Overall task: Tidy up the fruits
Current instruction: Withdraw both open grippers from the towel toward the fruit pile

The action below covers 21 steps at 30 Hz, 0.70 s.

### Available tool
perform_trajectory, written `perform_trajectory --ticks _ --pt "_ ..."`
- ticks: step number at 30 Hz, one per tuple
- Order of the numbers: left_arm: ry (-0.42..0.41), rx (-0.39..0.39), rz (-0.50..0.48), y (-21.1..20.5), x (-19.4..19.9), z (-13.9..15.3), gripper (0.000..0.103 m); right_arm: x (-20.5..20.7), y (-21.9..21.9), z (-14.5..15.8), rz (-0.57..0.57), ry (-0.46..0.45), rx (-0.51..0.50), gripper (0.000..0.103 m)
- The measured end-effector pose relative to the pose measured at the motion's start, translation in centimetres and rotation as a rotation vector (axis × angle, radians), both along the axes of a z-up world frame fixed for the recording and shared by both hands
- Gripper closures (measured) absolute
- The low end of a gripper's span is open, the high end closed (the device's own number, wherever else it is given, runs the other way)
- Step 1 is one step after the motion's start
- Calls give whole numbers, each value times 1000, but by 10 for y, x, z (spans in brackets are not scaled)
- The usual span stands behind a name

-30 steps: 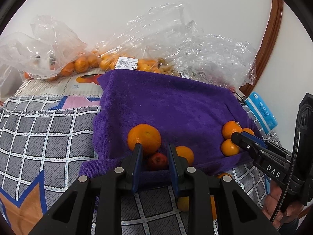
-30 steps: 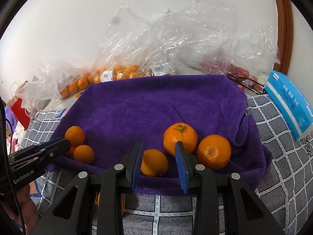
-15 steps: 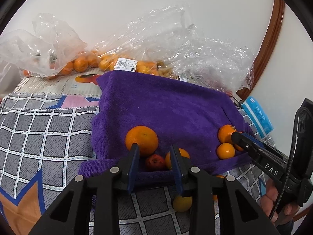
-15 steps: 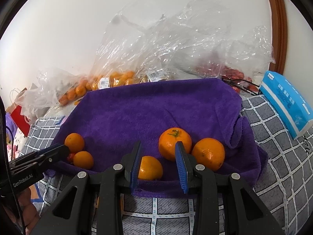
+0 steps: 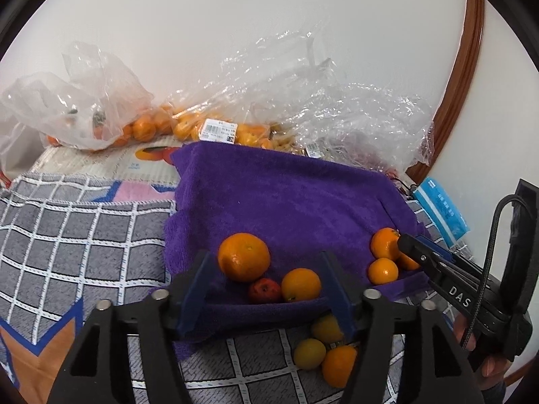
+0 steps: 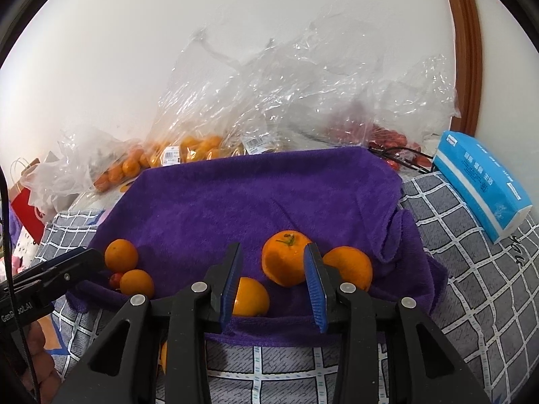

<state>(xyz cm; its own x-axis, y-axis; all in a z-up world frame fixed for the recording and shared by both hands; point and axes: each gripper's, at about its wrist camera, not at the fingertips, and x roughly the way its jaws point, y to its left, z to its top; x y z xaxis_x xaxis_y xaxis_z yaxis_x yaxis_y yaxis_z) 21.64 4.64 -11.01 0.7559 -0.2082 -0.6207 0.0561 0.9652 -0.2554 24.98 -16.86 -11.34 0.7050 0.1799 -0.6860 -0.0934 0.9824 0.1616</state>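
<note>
Now | left gripper (image 5: 266, 289): jaws opening, small red fruit (image 5: 264, 290) released onto purple towel (image 5: 286, 198) beside oranges | right gripper (image 6: 273, 286): narrow, pads clear of the orange (image 6: 251, 298) between them | sorting continues.

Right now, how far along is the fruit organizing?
Done: six fruits sit on the purple towel in two clusters. In hand: nothing; the left tongs are opening around the red fruit, gripping nothing. Left: three citrus lie off the towel on the checked cover; bagged oranges wait behind.
</note>
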Motion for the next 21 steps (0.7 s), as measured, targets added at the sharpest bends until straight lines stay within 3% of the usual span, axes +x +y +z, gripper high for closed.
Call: perform_trajectory --ticks 10,15,21 --pt "-40 32 23 0 -6 8 34 -10 5 8 8 -59 -35 65" --pt "-81 75 47 0 -9 12 34 -6 8 5 12 -20 -55 65" --pt "-94 123 81 1 -12 27 34 -11 6 13 22 33 -4 65"
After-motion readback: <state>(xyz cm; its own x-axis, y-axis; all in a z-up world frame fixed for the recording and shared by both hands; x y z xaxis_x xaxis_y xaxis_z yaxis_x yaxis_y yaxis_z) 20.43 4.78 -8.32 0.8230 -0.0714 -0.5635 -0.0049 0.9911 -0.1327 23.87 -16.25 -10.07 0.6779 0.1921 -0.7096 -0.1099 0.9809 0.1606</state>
